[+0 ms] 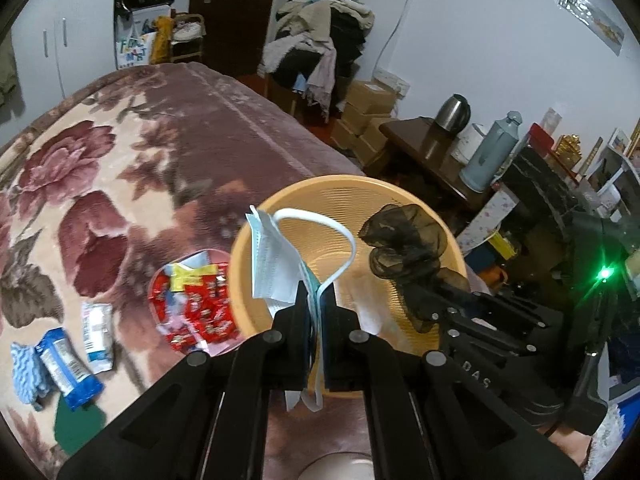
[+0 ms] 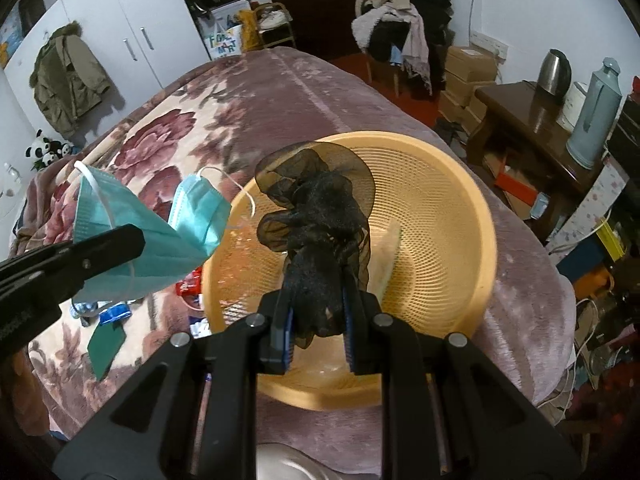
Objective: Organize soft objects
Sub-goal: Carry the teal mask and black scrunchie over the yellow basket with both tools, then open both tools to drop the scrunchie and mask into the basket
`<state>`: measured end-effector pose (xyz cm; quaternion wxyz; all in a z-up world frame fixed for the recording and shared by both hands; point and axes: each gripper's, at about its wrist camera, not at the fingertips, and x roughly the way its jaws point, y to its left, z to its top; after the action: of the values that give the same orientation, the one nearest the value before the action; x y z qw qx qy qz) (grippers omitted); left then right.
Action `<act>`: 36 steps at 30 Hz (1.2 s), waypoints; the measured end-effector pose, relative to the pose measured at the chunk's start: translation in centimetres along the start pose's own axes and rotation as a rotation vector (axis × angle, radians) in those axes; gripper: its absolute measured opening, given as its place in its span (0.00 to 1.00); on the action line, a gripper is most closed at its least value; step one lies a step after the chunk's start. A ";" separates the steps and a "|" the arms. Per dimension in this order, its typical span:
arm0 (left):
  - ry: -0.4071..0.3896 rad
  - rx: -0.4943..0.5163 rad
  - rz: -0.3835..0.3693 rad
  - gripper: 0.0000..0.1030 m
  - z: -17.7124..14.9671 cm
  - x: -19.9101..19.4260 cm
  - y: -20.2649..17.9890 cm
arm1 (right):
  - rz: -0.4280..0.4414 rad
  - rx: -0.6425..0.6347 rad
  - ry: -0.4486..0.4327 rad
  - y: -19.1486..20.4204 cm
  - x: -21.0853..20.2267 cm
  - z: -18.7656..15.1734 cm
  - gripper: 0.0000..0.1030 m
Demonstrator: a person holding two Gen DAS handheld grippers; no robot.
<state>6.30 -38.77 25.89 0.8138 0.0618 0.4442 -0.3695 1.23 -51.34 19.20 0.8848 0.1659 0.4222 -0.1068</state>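
- Your left gripper pinched blue face masks, jaws nearly together, over the orange basket rim
- Your right gripper clamped a black mesh scrunchie above that basket on the floral blanket

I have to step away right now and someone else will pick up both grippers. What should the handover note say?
Left gripper: shut on the blue face masks, held at the left rim of the orange basket.
Right gripper: shut on the black mesh scrunchie, held over the basket.
Done: both soft items are lifted; something pale already lies inside the basket.
Left: release both into the basket. The blue cloth remains on the bed blanket beside the snack packets and the red snack plate.
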 end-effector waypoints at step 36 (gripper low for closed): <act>0.117 -0.069 -0.153 0.99 0.5 7.1 -0.4 | -0.133 0.070 0.077 -4.8 1.9 0.6 1.00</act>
<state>8.74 -43.11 20.81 0.7577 0.0211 0.5067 -0.4108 1.22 -56.04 17.12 0.8524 0.1722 0.4622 -0.1736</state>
